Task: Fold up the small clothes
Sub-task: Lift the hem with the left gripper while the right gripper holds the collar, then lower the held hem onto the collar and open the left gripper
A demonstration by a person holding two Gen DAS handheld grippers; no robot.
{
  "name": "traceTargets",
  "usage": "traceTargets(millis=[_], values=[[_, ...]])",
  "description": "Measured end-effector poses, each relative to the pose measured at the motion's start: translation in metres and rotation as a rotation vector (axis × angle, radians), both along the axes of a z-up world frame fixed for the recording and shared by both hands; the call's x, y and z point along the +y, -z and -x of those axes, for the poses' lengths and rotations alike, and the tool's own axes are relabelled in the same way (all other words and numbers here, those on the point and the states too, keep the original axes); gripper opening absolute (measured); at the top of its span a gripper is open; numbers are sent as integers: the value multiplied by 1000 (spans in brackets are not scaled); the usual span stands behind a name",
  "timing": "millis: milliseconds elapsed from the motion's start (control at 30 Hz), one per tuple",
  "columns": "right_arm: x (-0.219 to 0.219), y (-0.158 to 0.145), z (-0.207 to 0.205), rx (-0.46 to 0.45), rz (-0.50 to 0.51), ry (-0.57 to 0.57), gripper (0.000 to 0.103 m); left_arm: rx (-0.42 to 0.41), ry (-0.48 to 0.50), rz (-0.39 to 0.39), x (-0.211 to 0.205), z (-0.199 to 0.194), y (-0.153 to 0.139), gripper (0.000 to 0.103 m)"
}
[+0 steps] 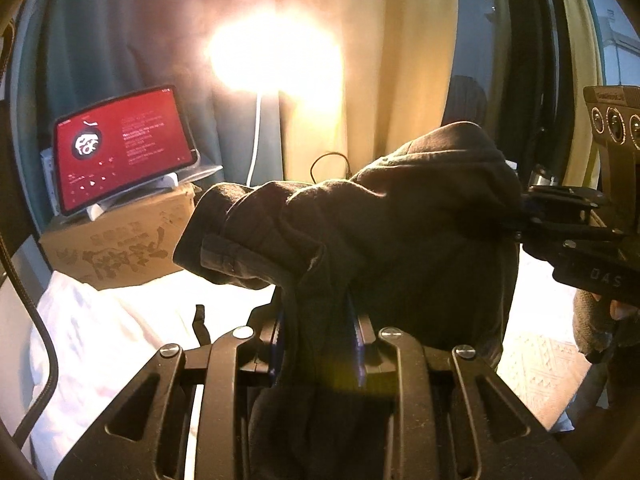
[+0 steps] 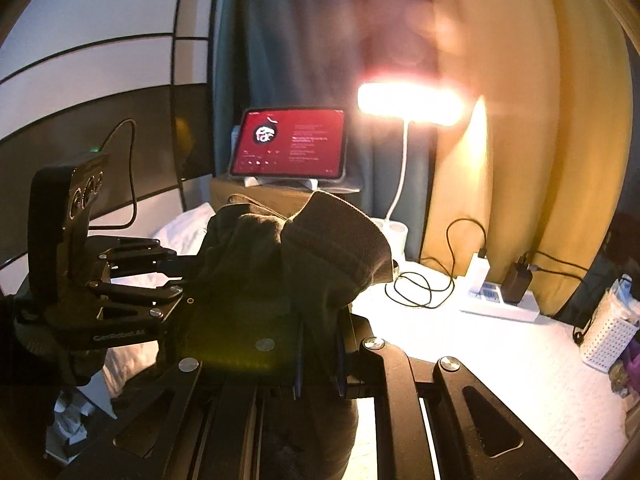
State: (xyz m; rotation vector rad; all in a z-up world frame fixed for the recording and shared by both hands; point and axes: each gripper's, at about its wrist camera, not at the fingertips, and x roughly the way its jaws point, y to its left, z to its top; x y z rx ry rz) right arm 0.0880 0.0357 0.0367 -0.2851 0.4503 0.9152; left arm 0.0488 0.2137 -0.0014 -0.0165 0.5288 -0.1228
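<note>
Both grippers (image 1: 320, 336) (image 2: 320, 356) clamp dark garment (image 1: 400, 240); only rt view shows power strip (image 2: 500, 300).

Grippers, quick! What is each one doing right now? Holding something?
Left gripper: closed on the dark garment.
Right gripper: closed on the same dark garment, held up between both.

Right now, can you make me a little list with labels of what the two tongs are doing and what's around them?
held thing: dark garment, lifted above the white bedding
left tongs: shut on the garment
right tongs: shut on the garment
behind: red-screened tablet on a cardboard box
light: lamp, switched on
right side: power strip
</note>
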Motion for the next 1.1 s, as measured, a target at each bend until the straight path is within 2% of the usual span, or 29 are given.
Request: traceTargets(millis=[667, 1100], values=[[22, 43, -72, 100, 39, 17, 12, 99, 0, 28, 13, -56, 38, 25], [44, 85, -120, 196, 71, 14, 12, 195, -17, -36, 20, -92, 71, 25]])
